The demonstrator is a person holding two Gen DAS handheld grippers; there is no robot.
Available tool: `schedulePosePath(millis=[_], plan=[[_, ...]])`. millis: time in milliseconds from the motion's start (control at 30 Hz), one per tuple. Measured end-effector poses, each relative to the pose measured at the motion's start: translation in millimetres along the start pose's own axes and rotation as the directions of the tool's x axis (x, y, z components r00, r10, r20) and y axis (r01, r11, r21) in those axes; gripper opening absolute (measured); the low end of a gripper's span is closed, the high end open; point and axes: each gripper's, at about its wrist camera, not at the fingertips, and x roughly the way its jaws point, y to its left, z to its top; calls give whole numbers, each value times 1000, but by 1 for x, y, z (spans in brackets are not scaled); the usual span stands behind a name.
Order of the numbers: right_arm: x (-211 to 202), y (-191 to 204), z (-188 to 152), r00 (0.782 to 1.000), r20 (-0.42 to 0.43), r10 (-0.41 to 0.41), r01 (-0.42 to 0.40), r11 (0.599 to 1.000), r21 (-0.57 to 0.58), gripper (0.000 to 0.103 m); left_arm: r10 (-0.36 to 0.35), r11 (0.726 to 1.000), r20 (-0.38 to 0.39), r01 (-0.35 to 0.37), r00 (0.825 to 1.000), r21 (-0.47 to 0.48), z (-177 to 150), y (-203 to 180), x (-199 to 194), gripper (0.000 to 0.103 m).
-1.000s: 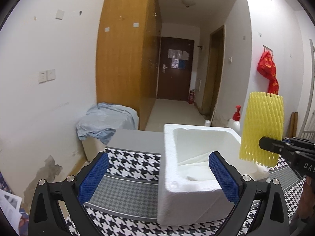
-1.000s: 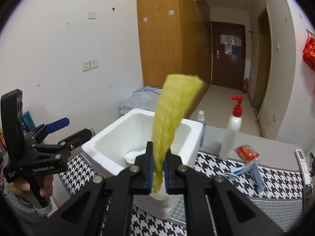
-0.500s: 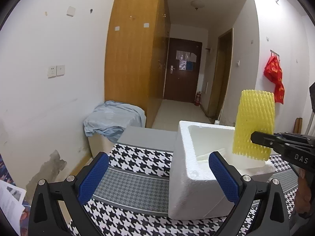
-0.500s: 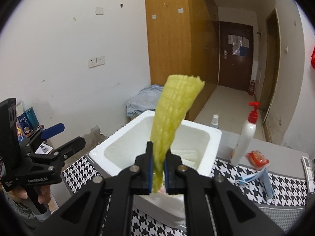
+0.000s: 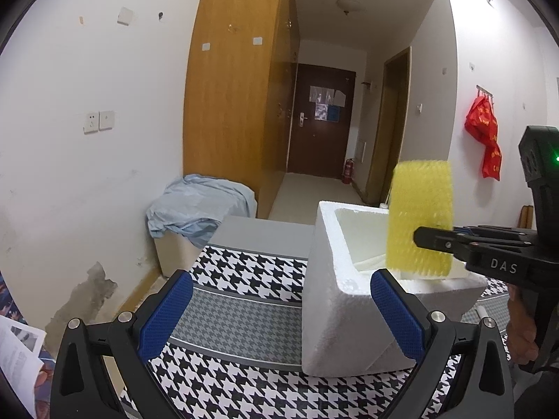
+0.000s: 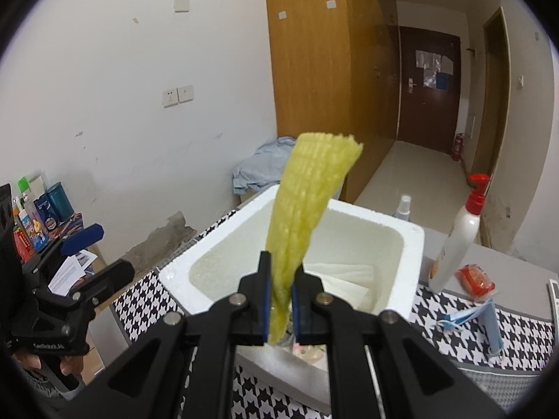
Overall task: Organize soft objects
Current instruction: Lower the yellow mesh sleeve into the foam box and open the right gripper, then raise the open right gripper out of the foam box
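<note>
- Left wrist view: the left gripper stands wide open, nothing between its blue pads, parked low over the houndstooth tablecloth.
- Just ahead and to its right sits the white foam box, its near corner reaching in beside the right-hand pad.
- Further right, above the box's open top, the right gripper comes in sideways with the yellow foam net sleeve standing up out of its tips.
- The sleeve looks feather-light and springy; it stands upright on its own, so it is soft but not limp.
- Right wrist view: the right gripper has the sleeve pinched at its lower end, and the jaws are just starting to part; the pads still squeeze the mesh flat there.
- Directly beyond the fingertips is the box, with white sheets lying inside; the sleeve leans forward over that opening.
- My read: a low grip works for this thing, since it crushes easily and springs back, with no real risk of damage.
- It may cling to the pads rather than drop cleanly, being so light.
- Off to the left, the other gripper waits clear of the box.
</note>
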Motion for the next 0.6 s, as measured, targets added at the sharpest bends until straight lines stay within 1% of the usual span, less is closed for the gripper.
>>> schedulePosePath(millis=[33,67,100,133,167,267,300,400,533,600], plan=[[2,0,1,1000,-3,-2,2,1000,5,25,-4,1000,-1,4,1000,-1,-1,0,0,102],[2,-1,1,1000,-2,3,-3,1000,8,36,-6,1000,0,6,1000,-3,-1,0,0,102],[3,-1,1,1000,-2,5,-5,1000,12,42,-9,1000,0,9,1000,-6,-2,0,0,102],[3,-1,0,1000,-1,5,-5,1000,16,54,-14,1000,-2,14,1000,-4,-2,-1,0,102],[3,0,0,1000,3,7,-7,1000,17,61,-20,1000,-5,20,1000,0,-3,-2,1,102],[2,1,-1,1000,13,6,-6,1000,25,71,-21,1000,-6,21,1000,7,-4,-2,0,102],[1,1,-1,1000,12,10,-10,1000,29,73,-21,1000,-9,21,1000,6,-5,-2,0,102],[0,2,-3,1000,9,24,-24,999,33,75,-14,1000,-16,14,1000,3,-7,0,1,102],[1,5,-4,1000,2,20,-20,999,33,76,-6,1000,-11,6,1000,-1,-7,2,-3,102],[-1,5,-4,1000,9,16,-17,999,43,86,-3,1000,-7,3,1000,0,-7,1,-6,102]])
